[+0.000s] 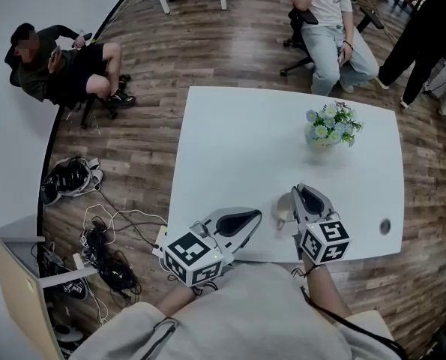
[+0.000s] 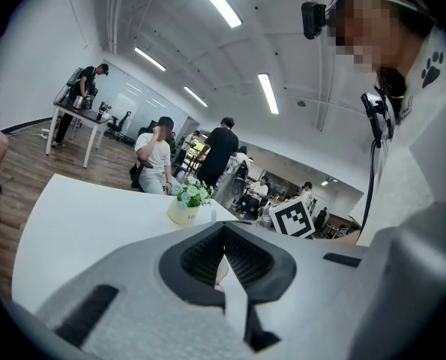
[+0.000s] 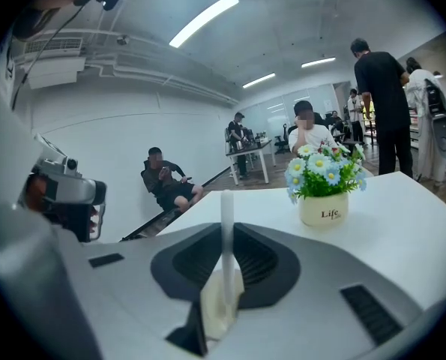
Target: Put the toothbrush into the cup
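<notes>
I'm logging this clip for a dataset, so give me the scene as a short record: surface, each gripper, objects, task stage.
surface: white table
left gripper: jaws together, nothing between them, near the table's front edge
right gripper: jaws closed on the toothbrush, which stands upright
cup: cream, on the table, partly under the right gripper
other: flower pot further back, apart from the cup
task stage: toothbrush held at the cup; whether its lower end is inside cannot be told

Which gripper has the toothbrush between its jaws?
The right gripper: a white toothbrush stands upright between its jaws. The left gripper is shut on nothing.
</notes>
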Available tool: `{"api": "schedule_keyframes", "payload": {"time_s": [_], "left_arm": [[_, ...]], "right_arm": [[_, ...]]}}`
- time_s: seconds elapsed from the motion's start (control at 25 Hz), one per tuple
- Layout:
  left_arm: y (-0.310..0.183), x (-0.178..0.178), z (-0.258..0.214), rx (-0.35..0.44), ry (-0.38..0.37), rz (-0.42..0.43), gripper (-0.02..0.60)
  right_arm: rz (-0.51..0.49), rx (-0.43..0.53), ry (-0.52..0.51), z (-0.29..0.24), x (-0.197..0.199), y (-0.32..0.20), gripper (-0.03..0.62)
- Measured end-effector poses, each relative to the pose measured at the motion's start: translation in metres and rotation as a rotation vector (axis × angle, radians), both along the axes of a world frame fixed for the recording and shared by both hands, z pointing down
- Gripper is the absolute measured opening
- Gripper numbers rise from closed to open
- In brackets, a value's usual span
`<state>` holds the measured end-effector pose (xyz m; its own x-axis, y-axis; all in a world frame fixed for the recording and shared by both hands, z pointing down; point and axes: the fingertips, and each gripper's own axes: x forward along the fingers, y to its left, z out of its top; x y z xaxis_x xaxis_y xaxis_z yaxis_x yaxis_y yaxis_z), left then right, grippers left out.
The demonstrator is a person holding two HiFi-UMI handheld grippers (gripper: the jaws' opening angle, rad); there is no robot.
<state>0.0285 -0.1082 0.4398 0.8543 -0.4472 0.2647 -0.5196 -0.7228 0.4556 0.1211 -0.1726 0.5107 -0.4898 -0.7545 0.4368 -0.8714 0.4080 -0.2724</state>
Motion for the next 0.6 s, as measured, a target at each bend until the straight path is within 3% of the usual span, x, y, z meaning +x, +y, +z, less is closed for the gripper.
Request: {"api": "schedule_keyframes", "payload": {"time_s": [0.6], "left_arm": [[-0.0022,-0.0028,-0.0013,0.006,0.005,-0.009,0.006]], "right_arm": [[0.006,-0.035,0.01,0.0095,0.0003,-0.0016,0.061]]}}
